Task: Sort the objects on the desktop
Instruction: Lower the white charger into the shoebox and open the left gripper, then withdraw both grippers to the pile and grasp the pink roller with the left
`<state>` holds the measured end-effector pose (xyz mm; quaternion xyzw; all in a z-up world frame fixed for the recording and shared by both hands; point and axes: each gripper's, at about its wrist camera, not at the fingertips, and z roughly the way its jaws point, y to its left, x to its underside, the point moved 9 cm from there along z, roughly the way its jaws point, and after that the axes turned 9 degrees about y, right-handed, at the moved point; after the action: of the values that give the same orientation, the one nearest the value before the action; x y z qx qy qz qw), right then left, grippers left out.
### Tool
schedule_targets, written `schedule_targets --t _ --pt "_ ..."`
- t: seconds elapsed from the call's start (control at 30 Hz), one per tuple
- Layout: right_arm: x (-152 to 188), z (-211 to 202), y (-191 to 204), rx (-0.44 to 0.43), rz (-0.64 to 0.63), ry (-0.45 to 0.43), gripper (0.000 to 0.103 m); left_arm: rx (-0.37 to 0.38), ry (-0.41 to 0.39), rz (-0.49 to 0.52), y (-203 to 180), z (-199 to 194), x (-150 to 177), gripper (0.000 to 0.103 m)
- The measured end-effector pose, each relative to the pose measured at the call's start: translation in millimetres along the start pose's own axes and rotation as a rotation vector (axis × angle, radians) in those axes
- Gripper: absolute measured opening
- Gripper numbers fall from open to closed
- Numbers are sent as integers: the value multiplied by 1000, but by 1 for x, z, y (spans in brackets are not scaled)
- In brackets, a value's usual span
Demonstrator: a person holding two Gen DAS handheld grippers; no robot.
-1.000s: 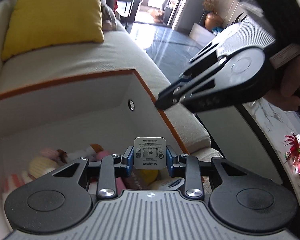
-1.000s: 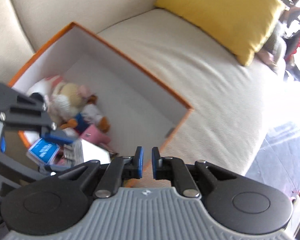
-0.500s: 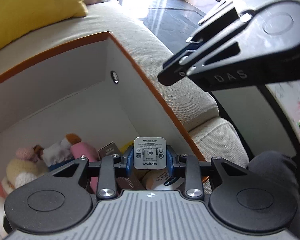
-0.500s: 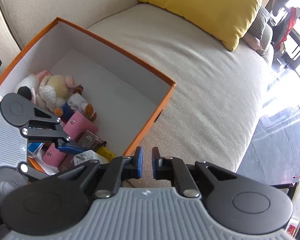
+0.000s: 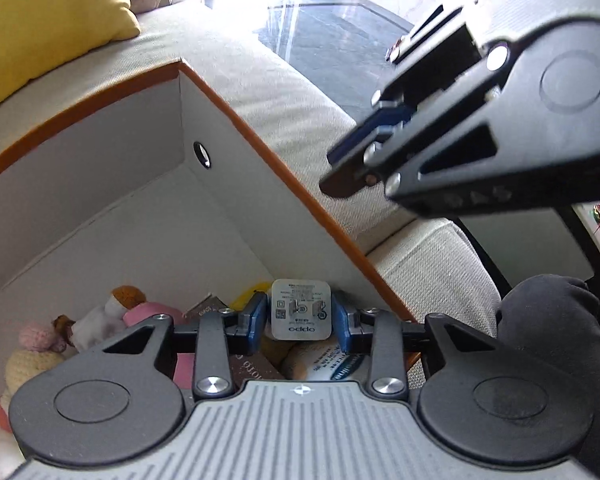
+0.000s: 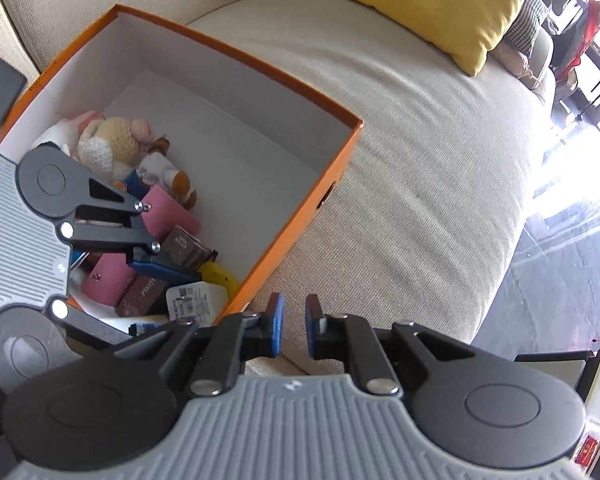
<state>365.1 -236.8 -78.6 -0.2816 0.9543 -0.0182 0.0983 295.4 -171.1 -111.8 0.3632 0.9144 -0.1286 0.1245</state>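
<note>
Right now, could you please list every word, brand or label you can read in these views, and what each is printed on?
"oppo": white charger between the opening pads of the left gripper.
"PHOTO", partly hidden: brown box in the orange box.
Charger's fine print and codes: too small.
Blue-banded white packet: blurred.
Raised letters on the right gripper: blurred.

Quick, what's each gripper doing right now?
Left gripper: opening, white charger between its pads, over the orange box.
Right gripper: shut, empty, beside the box.
</note>
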Motion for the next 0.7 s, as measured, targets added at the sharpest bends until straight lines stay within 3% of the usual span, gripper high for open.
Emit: schedule_targets --t 0.07,0.17,0.43,0.7 --pt "3 -1 0 -3 1 5 14 -7 -12 -4 0 -7 0 50" --pt "6 -6 2 1 3 6 20 -6 -44 -21 1 -22 0 50" --pt "21 -30 25 -6 -6 -24 20 -38 -206 -62 -8 -88 18 50" --pt "41 -55 68 -33 -20 -84 20 -80 -305 -144 -12 -139 53 50"
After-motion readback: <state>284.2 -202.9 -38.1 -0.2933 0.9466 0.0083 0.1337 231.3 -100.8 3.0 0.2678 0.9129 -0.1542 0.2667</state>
